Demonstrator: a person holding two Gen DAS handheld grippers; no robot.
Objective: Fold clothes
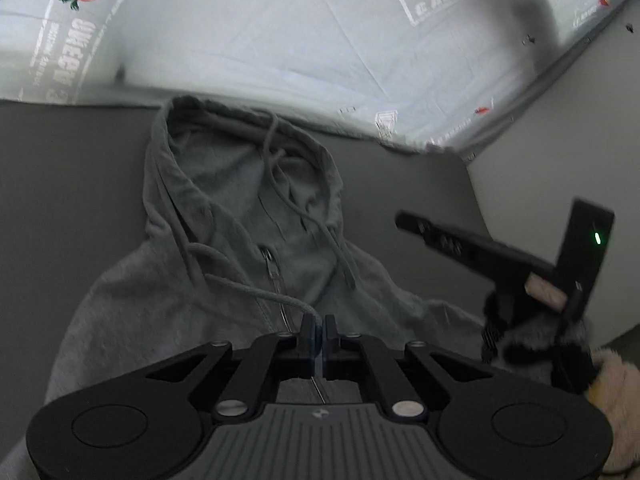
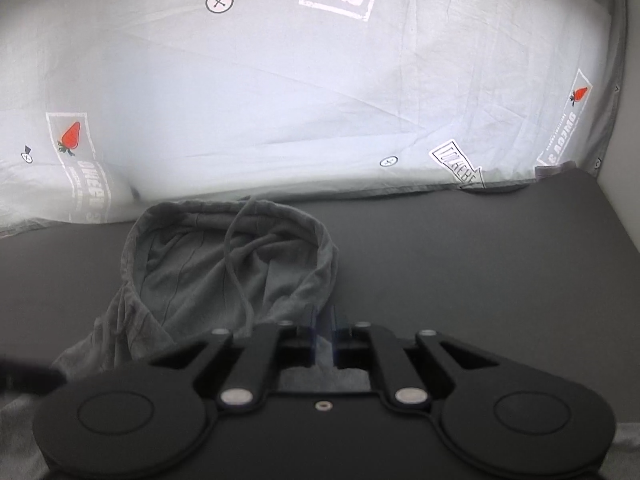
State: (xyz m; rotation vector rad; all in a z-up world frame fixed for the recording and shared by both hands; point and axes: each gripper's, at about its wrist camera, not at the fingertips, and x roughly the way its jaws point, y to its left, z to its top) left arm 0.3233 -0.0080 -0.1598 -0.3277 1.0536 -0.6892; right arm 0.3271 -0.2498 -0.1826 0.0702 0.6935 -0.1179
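grey hoodie (image 1: 224, 240), hood toward the duvet (image 1: 280, 32)

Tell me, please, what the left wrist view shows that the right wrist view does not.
Only the left wrist view shows the grey hoodie's metal zipper pull, the black right gripper from outside and a fluffy cream sleeve. Only the right wrist view shows an arrow-shaped black-and-white print. Both show the hoodie's hood with its grey drawcord, the dark grey mattress and the carrot-printed pale sheet.
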